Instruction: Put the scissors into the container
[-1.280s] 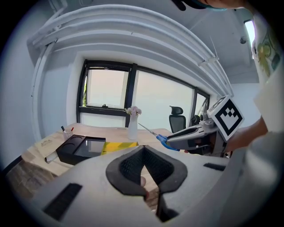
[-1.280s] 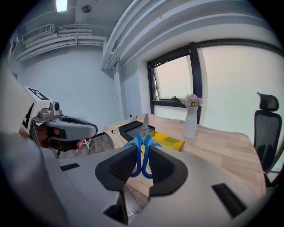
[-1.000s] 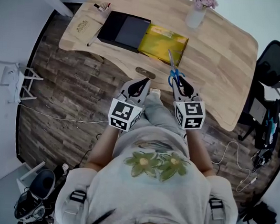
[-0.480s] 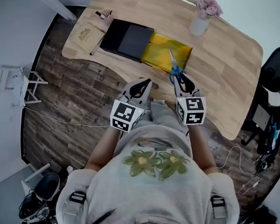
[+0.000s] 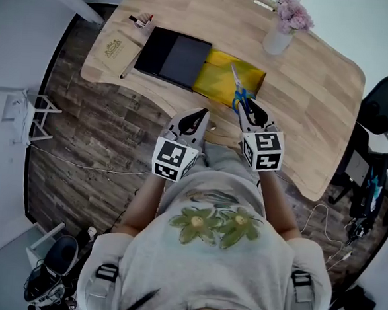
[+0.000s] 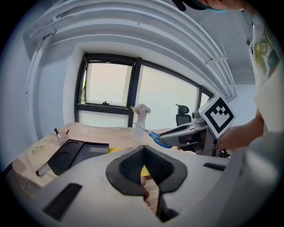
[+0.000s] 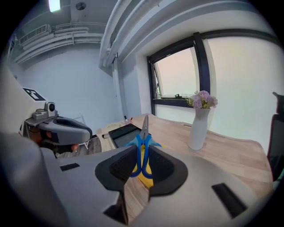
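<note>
Right tool point(image 5: 252, 113) gripped the scissors point(image 5: 238, 96) by the blue handles, blades pointing straight ahead at the yellow container point(image 5: 218, 81) on the desk point(image 5: 305, 79); left tool point(image 5: 198, 115) closed, empty, farther off.

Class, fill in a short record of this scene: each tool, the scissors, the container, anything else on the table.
Right tool: shut on the scissors by the blue handles, blades pointing ahead
Left tool: jaws together, empty
Container: black, on the table, beside a yellow packet
Scissors: held in the air, not yet in the container
Also on the table: vase of flowers
</note>
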The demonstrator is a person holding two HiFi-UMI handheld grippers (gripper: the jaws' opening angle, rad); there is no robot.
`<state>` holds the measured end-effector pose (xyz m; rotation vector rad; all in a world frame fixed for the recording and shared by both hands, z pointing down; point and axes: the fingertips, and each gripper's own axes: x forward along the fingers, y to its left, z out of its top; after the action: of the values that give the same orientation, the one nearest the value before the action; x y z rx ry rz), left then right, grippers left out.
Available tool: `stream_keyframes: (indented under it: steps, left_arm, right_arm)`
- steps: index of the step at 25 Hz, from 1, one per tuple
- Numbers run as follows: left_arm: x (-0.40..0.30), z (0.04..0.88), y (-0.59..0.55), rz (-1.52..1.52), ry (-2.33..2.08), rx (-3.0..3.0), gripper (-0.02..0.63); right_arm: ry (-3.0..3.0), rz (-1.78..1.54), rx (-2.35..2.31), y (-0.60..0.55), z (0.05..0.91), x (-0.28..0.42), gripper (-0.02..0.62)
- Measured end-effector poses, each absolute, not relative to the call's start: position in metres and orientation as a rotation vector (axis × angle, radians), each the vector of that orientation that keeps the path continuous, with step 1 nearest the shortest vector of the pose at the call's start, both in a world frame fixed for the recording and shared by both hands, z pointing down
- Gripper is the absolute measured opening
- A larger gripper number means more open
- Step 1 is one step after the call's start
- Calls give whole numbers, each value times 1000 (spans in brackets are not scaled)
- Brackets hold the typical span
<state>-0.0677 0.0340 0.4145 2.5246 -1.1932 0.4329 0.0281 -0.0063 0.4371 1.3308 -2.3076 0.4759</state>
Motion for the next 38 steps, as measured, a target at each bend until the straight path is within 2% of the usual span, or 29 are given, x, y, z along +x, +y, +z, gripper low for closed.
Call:
stream_keyframes:
  steps: [17,38]
  left_arm:
    - [-55,435,-23,449,-1207,2490,7]
    - [-66,455,-42,479,-1237,2427,6]
  right_arm:
    - [-2308,491,1276,-62,456,37,86]
    - [-2283,538,1213,-88,491,23,86]
